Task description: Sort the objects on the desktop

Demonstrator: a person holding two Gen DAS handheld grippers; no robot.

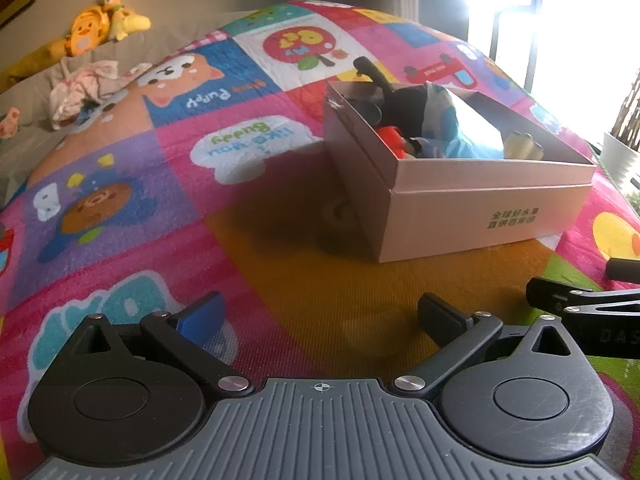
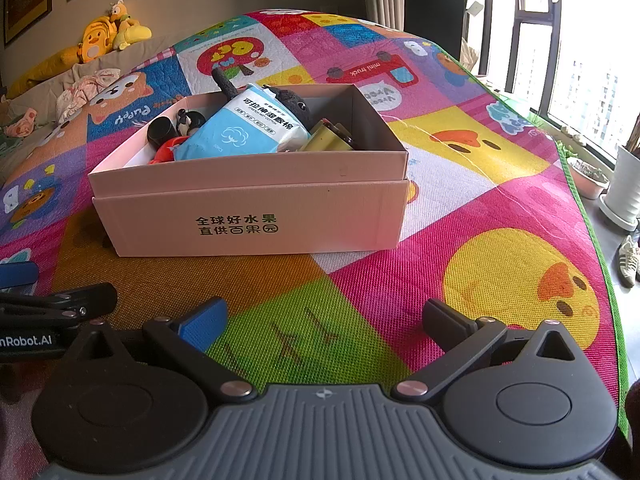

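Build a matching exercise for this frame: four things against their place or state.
Things:
1. wet-cotton pack
2. cardboard box
3. yellow duck plush
4. right gripper

Places or states:
A. far back by the wall
B. open, holding nothing
C. lying inside the box
D. standing on the play mat

Pairs: 1-C, 2-D, 3-A, 4-B
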